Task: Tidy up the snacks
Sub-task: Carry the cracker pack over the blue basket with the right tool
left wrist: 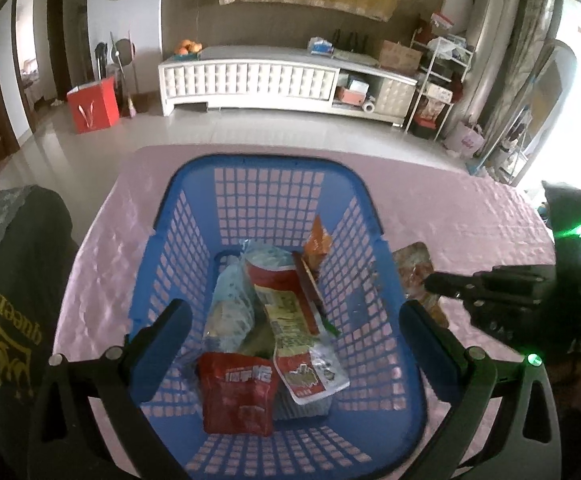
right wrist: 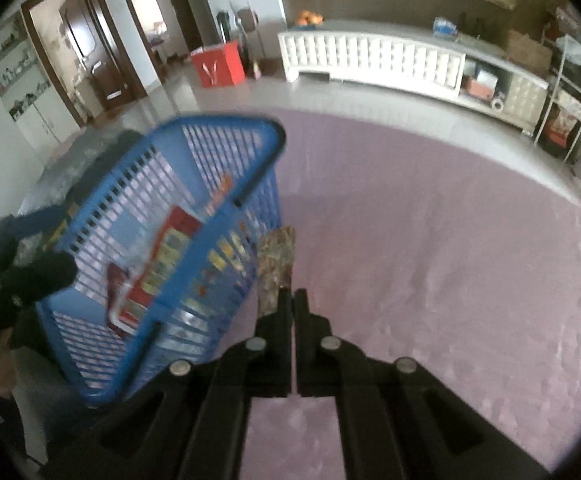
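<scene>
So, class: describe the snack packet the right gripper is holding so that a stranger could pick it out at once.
Find the blue plastic lattice basket on the pink tablecloth. Just outside its right wall, the right gripper pinches a flat brown mottled packet. It is the only snack outside the basket.

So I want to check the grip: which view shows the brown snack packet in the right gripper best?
The right wrist view: the brown snack packet sits centred, pinched at its near end by the right gripper, beside the blue basket. The left wrist view shows the packet only at the side, partly hidden behind the basket wall.
</scene>
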The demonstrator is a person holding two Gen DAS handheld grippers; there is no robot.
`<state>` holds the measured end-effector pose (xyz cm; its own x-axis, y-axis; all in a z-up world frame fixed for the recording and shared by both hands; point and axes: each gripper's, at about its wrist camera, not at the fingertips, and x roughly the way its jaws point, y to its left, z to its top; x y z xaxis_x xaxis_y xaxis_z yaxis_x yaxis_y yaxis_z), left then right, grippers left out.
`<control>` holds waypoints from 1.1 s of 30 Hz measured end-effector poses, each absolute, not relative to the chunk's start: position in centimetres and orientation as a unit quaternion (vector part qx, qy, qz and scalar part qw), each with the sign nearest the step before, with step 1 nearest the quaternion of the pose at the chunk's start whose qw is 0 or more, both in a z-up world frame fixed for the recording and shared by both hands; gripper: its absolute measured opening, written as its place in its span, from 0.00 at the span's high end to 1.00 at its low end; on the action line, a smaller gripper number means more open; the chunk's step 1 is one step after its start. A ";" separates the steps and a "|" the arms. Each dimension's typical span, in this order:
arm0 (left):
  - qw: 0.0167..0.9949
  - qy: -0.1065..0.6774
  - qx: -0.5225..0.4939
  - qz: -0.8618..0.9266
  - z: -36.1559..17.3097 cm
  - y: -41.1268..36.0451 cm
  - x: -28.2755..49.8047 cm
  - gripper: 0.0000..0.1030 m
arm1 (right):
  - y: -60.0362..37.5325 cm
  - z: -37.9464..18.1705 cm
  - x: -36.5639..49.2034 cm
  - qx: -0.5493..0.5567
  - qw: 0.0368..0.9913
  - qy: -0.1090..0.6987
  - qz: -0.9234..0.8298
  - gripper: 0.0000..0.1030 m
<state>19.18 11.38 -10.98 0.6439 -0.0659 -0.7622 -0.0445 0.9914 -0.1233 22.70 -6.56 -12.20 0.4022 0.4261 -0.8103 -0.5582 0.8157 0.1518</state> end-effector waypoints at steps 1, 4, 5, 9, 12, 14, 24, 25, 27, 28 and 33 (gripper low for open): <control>0.907 0.417 -0.063 -0.007 -10.5 11.3 18.7 0.00 | -6.5 -11.2 22.5 -0.069 0.838 0.453 0.296 0.97; 0.914 0.403 -0.054 -0.008 -9.0 11.2 17.6 0.00 | -5.7 -8.9 21.8 -0.066 0.849 0.428 0.303 0.97; 0.917 0.396 -0.051 -0.008 -8.3 11.2 17.1 0.00 | -5.4 -8.0 21.6 -0.068 0.852 0.419 0.306 0.97; 0.926 0.374 -0.046 -0.005 -6.1 11.9 15.7 0.00 | -3.9 -5.4 20.8 -0.076 0.859 0.391 0.323 0.97; 0.932 0.359 -0.048 0.002 -4.8 12.8 14.6 0.00 | -2.9 -4.3 20.5 -0.080 0.860 0.375 0.335 0.97; 0.934 0.353 -0.050 0.005 -4.1 13.2 14.2 0.00 | -2.1 -3.6 20.3 -0.084 0.861 0.367 0.343 0.97; 0.935 0.349 -0.054 0.020 -4.1 15.6 13.1 0.00 | 1.1 -4.4 20.9 -0.084 0.848 0.369 0.370 0.97; 0.935 0.351 -0.054 0.022 -4.3 15.9 13.2 0.00 | 1.5 -4.8 21.2 -0.083 0.846 0.374 0.371 0.97; 0.934 0.353 -0.055 0.022 -4.7 16.4 13.3 0.00 | 1.8 -5.2 21.2 -0.082 0.842 0.381 0.373 0.97; 0.933 0.355 -0.057 0.023 -4.9 16.6 13.4 0.00 | 1.9 -5.4 21.2 -0.082 0.840 0.384 0.374 0.97; 0.929 0.363 -0.069 0.025 -6.3 18.0 14.1 0.00 | 2.9 -7.0 22.2 -0.081 0.829 0.405 0.378 0.97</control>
